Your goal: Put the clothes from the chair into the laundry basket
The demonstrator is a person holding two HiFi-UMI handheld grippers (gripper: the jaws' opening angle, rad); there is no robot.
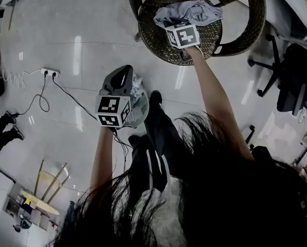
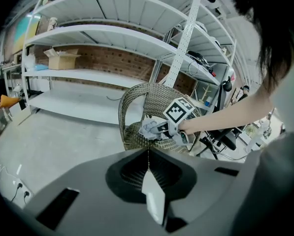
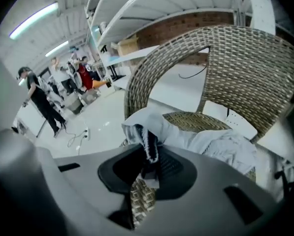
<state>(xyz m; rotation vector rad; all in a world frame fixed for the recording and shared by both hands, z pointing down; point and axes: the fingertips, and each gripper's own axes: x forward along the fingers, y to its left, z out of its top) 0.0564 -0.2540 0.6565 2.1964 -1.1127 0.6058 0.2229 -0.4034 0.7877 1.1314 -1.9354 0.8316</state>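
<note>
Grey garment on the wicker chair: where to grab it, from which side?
Grip the bunched fold at the near edge of the grey garment, coming down from the open front: the chair back walls off the far side, and that fold stands up off the seat. The right tool is shut on it.

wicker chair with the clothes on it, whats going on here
A person works with a gripper in each hand. The right gripper is closed on a fold of the grey garment that lies on the seat of the wicker chair. The left gripper is shut and empty, held back from the chair. The garment is not yet off the seat.
</note>
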